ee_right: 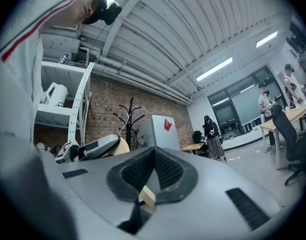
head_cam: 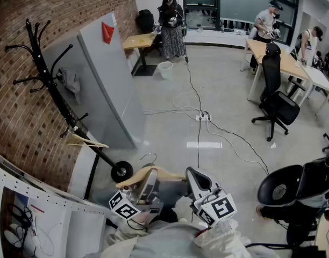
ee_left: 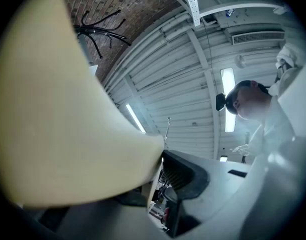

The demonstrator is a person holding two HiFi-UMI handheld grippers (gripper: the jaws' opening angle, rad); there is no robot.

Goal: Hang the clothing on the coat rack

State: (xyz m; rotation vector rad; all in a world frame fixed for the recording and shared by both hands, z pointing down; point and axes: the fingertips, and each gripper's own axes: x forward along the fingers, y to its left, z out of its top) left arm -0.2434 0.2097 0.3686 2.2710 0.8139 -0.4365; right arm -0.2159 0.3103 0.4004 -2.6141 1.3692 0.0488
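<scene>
While both grippers carry it close to the person's body, the wooden hanger (head_cam: 164, 172) is well apart from the coat rack (head_cam: 43, 71), which stands ahead and to the left. The hanger's long axis runs side to side between the grippers, with its wire hook (head_cam: 148, 157) on the far side, toward the rack. The left gripper (head_cam: 148, 180) is the nearer one to the rack. In its own view the broad pale wood (ee_left: 58, 114) fills the space between its jaws and one dark pad presses its edge, so I read those wide-set jaws as clamped on the hanger. The right gripper (head_cam: 195, 177) has its jaws drawn nearly together, pinching a thin strip of the same wood (ee_right: 146, 197). Pale fabric (head_cam: 170, 235) bunches beneath both grippers. I cannot tell whether it is the clothing or the person's sleeve. The coming move looks like a reach forward and left, toward the rack's prongs.
</scene>
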